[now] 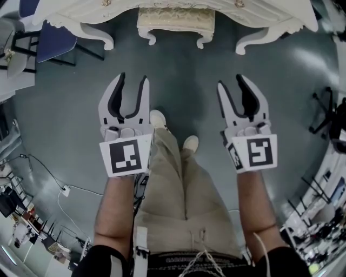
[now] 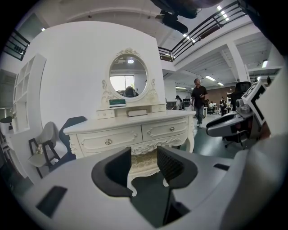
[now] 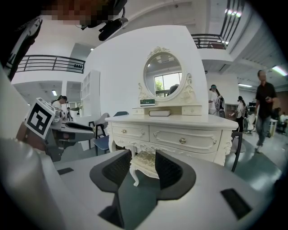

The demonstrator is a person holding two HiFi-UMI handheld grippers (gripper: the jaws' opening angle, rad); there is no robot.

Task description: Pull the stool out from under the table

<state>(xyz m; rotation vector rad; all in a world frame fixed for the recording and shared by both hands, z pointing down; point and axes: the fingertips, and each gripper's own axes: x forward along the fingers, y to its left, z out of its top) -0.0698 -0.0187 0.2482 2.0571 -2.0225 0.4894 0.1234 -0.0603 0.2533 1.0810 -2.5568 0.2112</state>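
Note:
A cream stool (image 1: 175, 24) with a patterned cushion and curved legs stands tucked under the white dressing table (image 1: 81, 16) at the top of the head view. Between the jaws in the left gripper view the stool (image 2: 144, 164) shows, and again as the stool (image 3: 145, 161) in the right gripper view. My left gripper (image 1: 131, 81) and right gripper (image 1: 231, 81) hang side by side over the grey floor, well short of the stool. Both stand open with nothing between their fingers.
The dressing table (image 2: 130, 132) carries an oval mirror (image 2: 128, 76) and small drawers. A blue chair (image 1: 51, 40) and a grey chair (image 2: 42, 143) stand to its left, and a dark chair (image 3: 270, 152) to its right. People walk in the background. My legs and shoes (image 1: 158, 119) are below.

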